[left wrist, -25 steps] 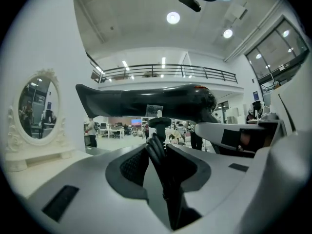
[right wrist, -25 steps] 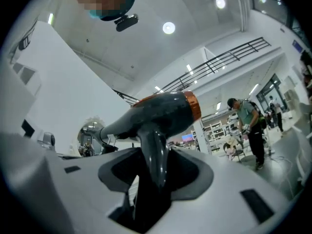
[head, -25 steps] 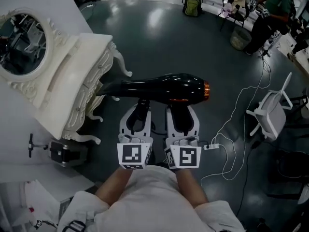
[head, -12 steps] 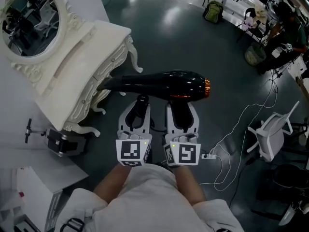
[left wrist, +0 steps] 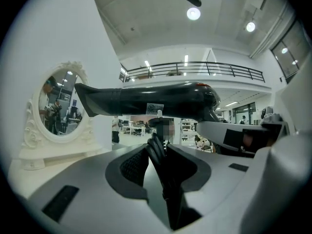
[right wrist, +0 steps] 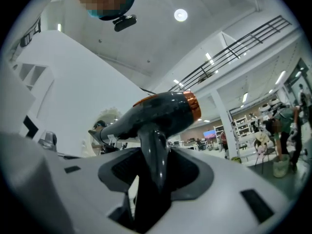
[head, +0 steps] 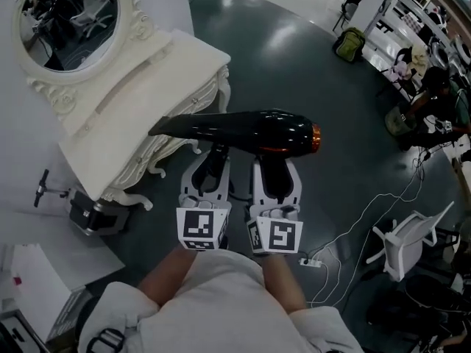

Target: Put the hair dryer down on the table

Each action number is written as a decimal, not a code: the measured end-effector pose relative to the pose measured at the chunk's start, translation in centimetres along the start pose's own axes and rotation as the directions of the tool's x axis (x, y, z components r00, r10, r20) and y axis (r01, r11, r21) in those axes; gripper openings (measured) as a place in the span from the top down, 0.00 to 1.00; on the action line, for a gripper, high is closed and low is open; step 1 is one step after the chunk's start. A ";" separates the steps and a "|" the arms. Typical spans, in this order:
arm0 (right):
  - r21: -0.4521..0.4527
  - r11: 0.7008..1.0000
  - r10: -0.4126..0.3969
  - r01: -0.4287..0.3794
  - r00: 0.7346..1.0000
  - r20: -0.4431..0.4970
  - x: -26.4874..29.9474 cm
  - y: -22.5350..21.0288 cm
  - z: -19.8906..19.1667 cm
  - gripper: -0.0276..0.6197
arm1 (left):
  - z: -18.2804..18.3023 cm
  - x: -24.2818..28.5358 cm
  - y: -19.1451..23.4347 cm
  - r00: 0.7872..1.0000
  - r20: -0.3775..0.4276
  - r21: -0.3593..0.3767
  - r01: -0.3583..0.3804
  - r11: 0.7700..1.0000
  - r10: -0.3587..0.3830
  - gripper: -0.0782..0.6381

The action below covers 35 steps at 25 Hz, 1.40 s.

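A glossy black hair dryer with a copper ring lies level in the air, nozzle to the left. Its nozzle tip hangs over the edge of a white ornate dressing table with an oval mirror. My right gripper is shut on the dryer's handle. Beside it, my left gripper is shut on the black ribbed cord under the dryer's body. In the left gripper view the mirror and the tabletop lie ahead on the left.
On the dark floor are a white chair, a power strip with a white cable, a green backpack and a black device by the table legs. A white table corner is at lower left. A person sits at far right.
Both grippers have carried the hair dryer towards the dressing table, which now lies closer under the nozzle. The chair and cable have slid off to the right. Both grips are unchanged.
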State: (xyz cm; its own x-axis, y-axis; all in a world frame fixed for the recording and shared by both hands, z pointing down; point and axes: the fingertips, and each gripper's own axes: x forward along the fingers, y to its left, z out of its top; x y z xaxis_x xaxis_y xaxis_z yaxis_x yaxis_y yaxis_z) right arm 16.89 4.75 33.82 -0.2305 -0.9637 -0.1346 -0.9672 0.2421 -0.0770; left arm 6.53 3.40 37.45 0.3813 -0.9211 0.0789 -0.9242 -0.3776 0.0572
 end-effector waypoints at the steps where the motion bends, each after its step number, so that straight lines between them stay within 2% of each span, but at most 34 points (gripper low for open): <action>1: 0.001 1.000 0.006 -0.006 1.000 0.003 0.8 0.6 -0.1 0.65 | 0.1 0.2 0.9 1.000 0.002 0.000 -0.006 1.000 0.006 0.74; 7: 0.011 0.998 0.063 -0.062 0.998 -0.023 5.6 4.2 -1.5 0.65 | 0.1 1.0 6.9 0.997 -0.003 -0.040 -0.071 0.997 0.071 0.74; 11: -0.008 0.994 0.107 -0.107 0.992 -0.060 7.9 5.1 -2.6 0.65 | -0.8 2.1 8.8 0.994 -0.022 -0.070 -0.111 0.991 0.109 0.74; 14: -0.012 0.989 0.146 -0.148 0.984 -0.098 9.4 5.1 -3.9 0.65 | -2.4 3.1 9.7 0.987 -0.065 -0.113 -0.156 0.981 0.149 0.74; 17: 0.010 0.983 0.183 -0.183 0.975 -0.123 11.7 4.6 -5.6 0.65 | -3.5 4.7 10.7 0.978 -0.090 -0.104 -0.196 0.975 0.187 0.74; 21: 0.060 0.970 0.244 -0.237 0.958 -0.151 14.9 4.3 -7.6 0.65 | -4.4 6.7 12.3 0.962 -0.125 -0.088 -0.255 0.963 0.243 0.73; 25: 0.120 0.944 0.323 -0.307 0.935 -0.148 18.1 4.8 -9.2 0.65 | -5.4 8.7 14.5 0.936 -0.166 -0.083 -0.327 0.942 0.310 0.73; 28: 0.143 0.924 0.372 -0.353 0.917 -0.140 19.6 4.3 -10.3 0.65 | -5.9 9.9 14.9 0.922 -0.165 -0.068 -0.365 0.928 0.351 0.73; 35: 0.142 0.914 0.402 -0.380 0.896 -0.187 22.0 3.7 -12.2 0.65 | -7.5 12.0 15.4 0.904 -0.223 -0.096 -0.394 0.914 0.366 0.73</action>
State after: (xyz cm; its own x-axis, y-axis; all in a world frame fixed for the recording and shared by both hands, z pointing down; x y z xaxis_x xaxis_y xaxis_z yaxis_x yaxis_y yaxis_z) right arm 6.93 -16.89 42.60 -0.6154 -0.7876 0.0332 -0.7811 0.6036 -0.1599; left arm -2.97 -12.75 46.78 0.0117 -0.9495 0.3137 -0.9928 0.0265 0.1172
